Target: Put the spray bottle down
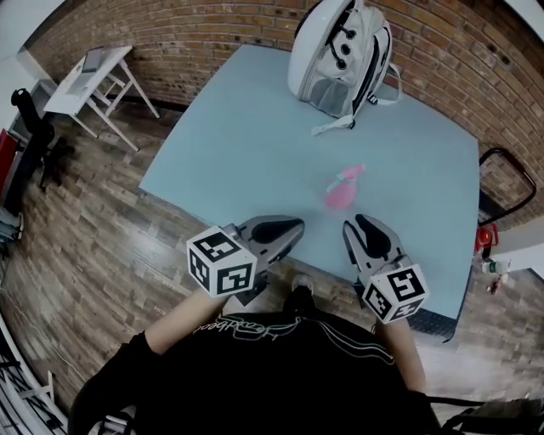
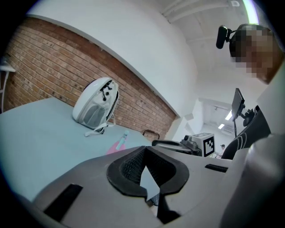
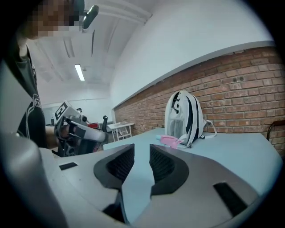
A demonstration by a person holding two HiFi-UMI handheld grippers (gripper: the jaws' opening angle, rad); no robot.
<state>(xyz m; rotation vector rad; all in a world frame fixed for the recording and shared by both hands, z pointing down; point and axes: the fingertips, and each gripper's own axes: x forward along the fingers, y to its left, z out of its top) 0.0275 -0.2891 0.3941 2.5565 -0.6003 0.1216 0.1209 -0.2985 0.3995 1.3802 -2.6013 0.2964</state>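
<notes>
Blue surface (image 1: 238,127): pink spray bottle (image 1: 344,189) lies flat, nozzle seemingly toward the backpack (image 1: 340,55) (white); left gripper (image 1: 291,227) fingers together, right gripper (image 1: 359,224) fingers apart, both empty.

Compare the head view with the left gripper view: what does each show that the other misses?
Head view only: the wooden floor, a white folding table, and the marker cube on the left tool. Left gripper view only: that tool's jaws seen from behind, together on nothing, plus ceiling lights. Both: the pink spray bottle lying on the blue table, the white backpack, the brick wall and the right tool.
</notes>
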